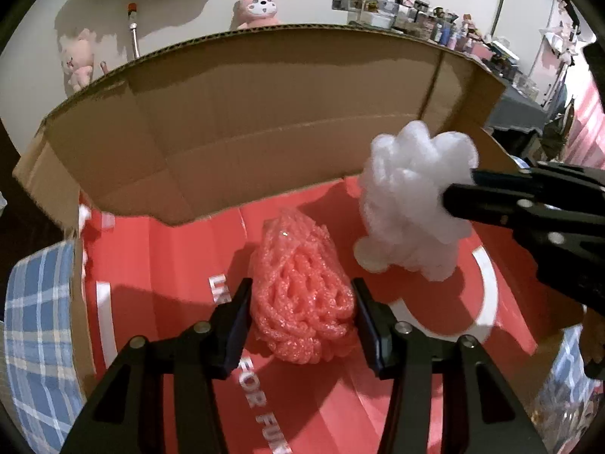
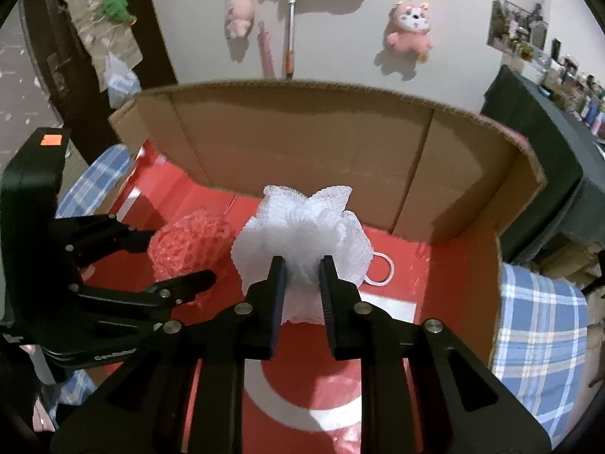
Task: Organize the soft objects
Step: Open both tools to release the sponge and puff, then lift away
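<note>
A pink foam net (image 1: 302, 291) lies on the red floor of an open cardboard box (image 1: 234, 121). My left gripper (image 1: 302, 302) is open, with one finger on each side of the net. My right gripper (image 2: 301, 270) is shut on a white mesh bath puff (image 2: 298, 234) and holds it inside the box, right of the net. In the left wrist view the puff (image 1: 408, 204) hangs from the right gripper (image 1: 450, 193) just above the box floor. In the right wrist view the pink net (image 2: 185, 242) sits between the left gripper's fingers (image 2: 181, 261).
The box's tall brown back flap (image 2: 302, 143) stands behind both objects. A blue plaid cloth (image 2: 537, 340) covers the surface around the box. Plush toys (image 2: 410, 26) hang on the white wall behind. Cluttered shelves (image 1: 435, 11) stand at the far right.
</note>
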The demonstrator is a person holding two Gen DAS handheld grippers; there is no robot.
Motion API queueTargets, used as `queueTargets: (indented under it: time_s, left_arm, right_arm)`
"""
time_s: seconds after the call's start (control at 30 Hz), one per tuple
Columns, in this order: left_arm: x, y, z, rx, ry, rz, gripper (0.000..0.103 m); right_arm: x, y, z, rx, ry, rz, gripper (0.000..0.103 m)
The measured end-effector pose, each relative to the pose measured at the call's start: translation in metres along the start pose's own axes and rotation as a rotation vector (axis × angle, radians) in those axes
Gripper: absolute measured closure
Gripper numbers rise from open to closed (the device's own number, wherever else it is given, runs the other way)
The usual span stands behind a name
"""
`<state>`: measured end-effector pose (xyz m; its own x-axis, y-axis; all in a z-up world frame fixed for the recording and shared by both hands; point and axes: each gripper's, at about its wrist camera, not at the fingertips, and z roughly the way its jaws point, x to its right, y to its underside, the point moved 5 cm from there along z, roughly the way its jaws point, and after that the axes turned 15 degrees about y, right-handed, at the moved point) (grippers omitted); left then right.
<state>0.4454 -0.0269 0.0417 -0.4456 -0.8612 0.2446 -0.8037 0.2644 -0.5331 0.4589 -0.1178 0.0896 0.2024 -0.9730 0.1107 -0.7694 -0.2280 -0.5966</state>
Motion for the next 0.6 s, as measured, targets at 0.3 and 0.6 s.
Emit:
queueTargets:
  time_s: [0.3, 0.6]
  left_arm:
    - [-0.008, -0.008, 0.025, -0.027, -0.019, -0.030, 0.046]
    - [-0.012, -0.003, 0.014, 0.009, -0.013, -0.033, 0.029]
  right_arm:
    - [0.002, 0.000, 0.020, -0.033, 0.022, 0.021, 0.081]
    - [0.009, 0.002, 0.019, -0.047, 0.014, 0.056, 0.051]
